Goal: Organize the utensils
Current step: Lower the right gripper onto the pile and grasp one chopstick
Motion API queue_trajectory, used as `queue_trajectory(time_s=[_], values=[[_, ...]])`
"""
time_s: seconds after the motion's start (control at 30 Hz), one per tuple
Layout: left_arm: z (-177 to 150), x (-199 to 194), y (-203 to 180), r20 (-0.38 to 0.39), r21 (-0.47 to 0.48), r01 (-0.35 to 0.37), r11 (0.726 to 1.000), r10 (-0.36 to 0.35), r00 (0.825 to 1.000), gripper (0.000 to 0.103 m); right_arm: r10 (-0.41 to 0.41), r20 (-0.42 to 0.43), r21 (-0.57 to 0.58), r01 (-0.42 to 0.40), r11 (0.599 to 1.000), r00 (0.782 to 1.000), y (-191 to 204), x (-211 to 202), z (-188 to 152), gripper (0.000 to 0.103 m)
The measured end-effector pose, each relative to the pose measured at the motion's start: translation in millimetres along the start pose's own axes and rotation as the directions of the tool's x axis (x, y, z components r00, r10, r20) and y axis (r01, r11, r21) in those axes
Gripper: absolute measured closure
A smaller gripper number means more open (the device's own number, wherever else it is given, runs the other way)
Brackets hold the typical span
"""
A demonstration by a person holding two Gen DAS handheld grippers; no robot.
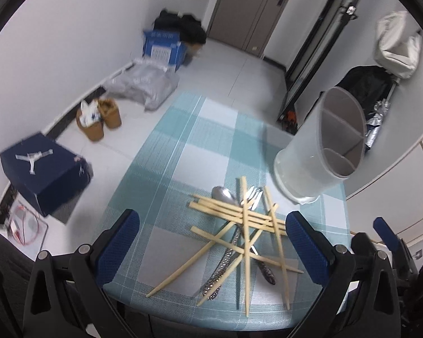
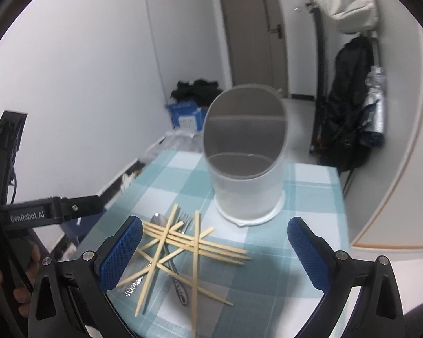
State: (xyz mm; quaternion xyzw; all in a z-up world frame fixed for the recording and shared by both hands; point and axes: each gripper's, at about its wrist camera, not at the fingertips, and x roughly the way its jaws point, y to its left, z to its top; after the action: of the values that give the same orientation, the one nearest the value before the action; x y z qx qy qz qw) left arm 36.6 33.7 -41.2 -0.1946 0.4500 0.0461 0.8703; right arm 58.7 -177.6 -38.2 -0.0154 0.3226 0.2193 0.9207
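Nothing is sorted yet: the chopsticks [image 1: 241, 222], spoon [image 1: 224, 194] and fork [image 1: 252, 194] are piled on the mat [image 1: 183, 146] (crossed over each other), near the empty holder [image 2: 245, 152]; both grippers, left [image 1: 211, 242] and right [image 2: 214, 253], are held spread, gripping nothing

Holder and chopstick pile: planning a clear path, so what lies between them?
Only bare checked cloth lies between the holder and the chopsticks, seen in the right wrist view.
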Motion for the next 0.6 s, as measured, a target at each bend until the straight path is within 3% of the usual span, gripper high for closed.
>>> queue_trajectory(time_s=[0.27,0.6], values=[[16.2,24.1,22.1,-0.076,-0.098,-0.011,0.995,0.004,0.997,0.001,0.048,-0.173,-0.002,-0.049,0.999,0.984,13.0,71.3,-4.0,0.029],[28.0,46.4,32.7,-0.150,-0.121,-0.040,0.992,0.022,0.988,0.001,0.023,-0.281,-0.005,-0.026,1.000,0.959,18.0,129.9,-7.4,0.072]])
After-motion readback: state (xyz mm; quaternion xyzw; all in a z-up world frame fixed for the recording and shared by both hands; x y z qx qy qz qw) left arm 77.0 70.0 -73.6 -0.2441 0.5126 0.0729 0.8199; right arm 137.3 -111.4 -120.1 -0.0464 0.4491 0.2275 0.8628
